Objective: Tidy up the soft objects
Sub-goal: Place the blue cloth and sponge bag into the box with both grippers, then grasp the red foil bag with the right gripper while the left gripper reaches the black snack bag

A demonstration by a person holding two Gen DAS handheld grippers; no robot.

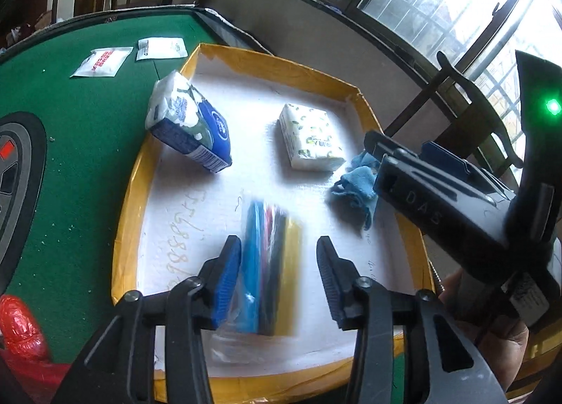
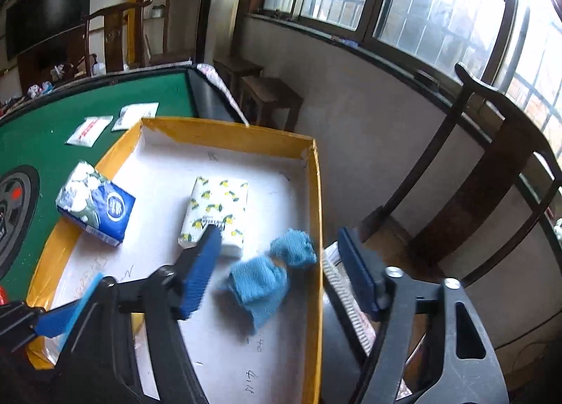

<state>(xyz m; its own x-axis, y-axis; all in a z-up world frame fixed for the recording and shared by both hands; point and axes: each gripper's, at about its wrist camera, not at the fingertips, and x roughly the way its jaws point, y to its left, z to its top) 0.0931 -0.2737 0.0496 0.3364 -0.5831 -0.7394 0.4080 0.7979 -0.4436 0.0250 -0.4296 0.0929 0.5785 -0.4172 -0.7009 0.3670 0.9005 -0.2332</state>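
Observation:
A shallow white tray with a yellow rim (image 1: pixel 281 63) (image 2: pixel 224 130) sits on the green table. In it lie a lemon-print tissue pack (image 1: pixel 311 137) (image 2: pixel 217 207), a crumpled blue cloth (image 1: pixel 354 189) (image 2: pixel 267 277) and a clear bag of coloured strips (image 1: pixel 270 263). A blue tissue pack (image 1: pixel 189 123) (image 2: pixel 95 203) leans on the tray's left rim. My left gripper (image 1: pixel 279 284) is open above the bag of strips. My right gripper (image 2: pixel 281 270) (image 1: pixel 397 175) is open over the blue cloth, apart from it.
Two white sachets (image 1: pixel 102 61) (image 1: pixel 161 48) lie on the green felt (image 1: pixel 70 158) beyond the tray. A red plastic bag (image 1: pixel 21 326) is at the lower left. A round control panel (image 1: pixel 14 193) sits in the table. A wooden chair (image 2: pixel 491 165) stands right of the tray.

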